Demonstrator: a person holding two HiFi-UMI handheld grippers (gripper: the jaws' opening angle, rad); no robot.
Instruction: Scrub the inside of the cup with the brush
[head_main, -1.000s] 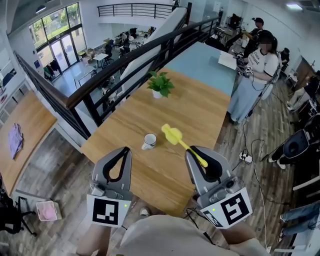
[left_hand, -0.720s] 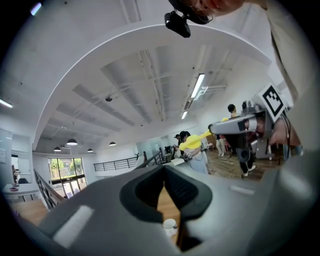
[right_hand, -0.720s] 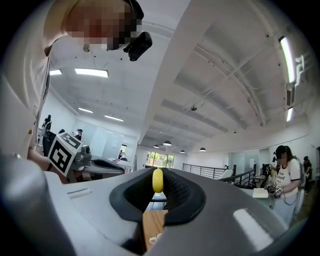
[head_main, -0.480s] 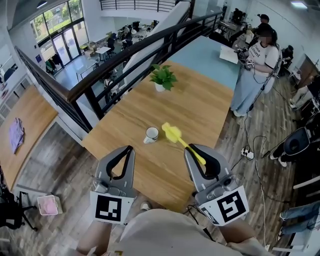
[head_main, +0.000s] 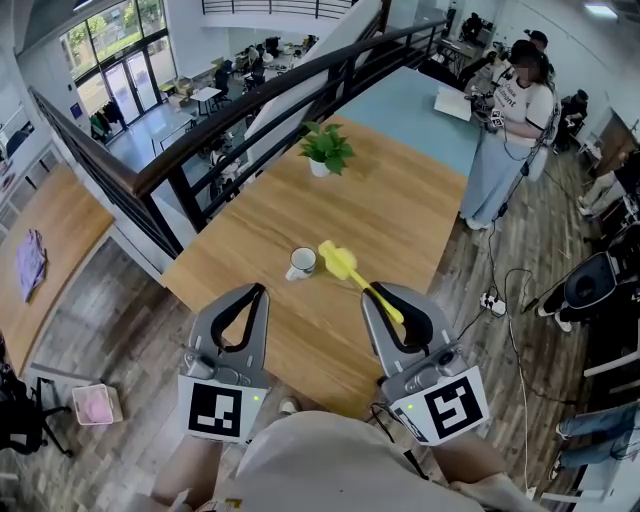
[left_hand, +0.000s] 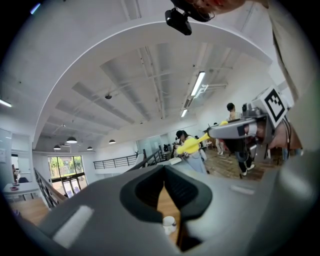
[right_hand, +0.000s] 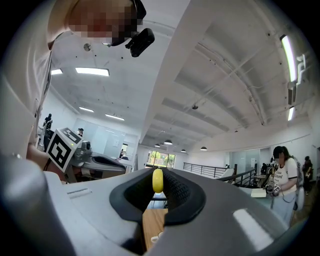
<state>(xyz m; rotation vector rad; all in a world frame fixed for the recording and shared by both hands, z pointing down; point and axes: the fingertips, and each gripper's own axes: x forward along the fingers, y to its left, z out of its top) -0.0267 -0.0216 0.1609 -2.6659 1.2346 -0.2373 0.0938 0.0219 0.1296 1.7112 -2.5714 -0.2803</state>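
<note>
A white cup (head_main: 301, 263) stands upright on the wooden table (head_main: 390, 215), near its left edge. My right gripper (head_main: 385, 292) is shut on the handle of the yellow brush (head_main: 340, 263). The brush head hangs in the air just right of the cup, and I cannot tell whether it touches the rim. In the right gripper view the yellow handle end (right_hand: 157, 180) sits pinched between the jaws. My left gripper (head_main: 254, 292) is shut and holds nothing, hovering over the table's near left corner. The left gripper view shows the cup (left_hand: 169, 224) below the closed jaws and the brush (left_hand: 192, 144) at upper right.
A small potted plant (head_main: 325, 150) stands at the table's far end. A black railing (head_main: 240, 110) runs along the left side, with a drop beyond it. A person (head_main: 510, 130) stands at the right by a light blue table (head_main: 405, 115).
The right gripper has shifted slightly left and forward, bringing the brush head closer to the cup. The left gripper stays shut and has hardly moved.
</note>
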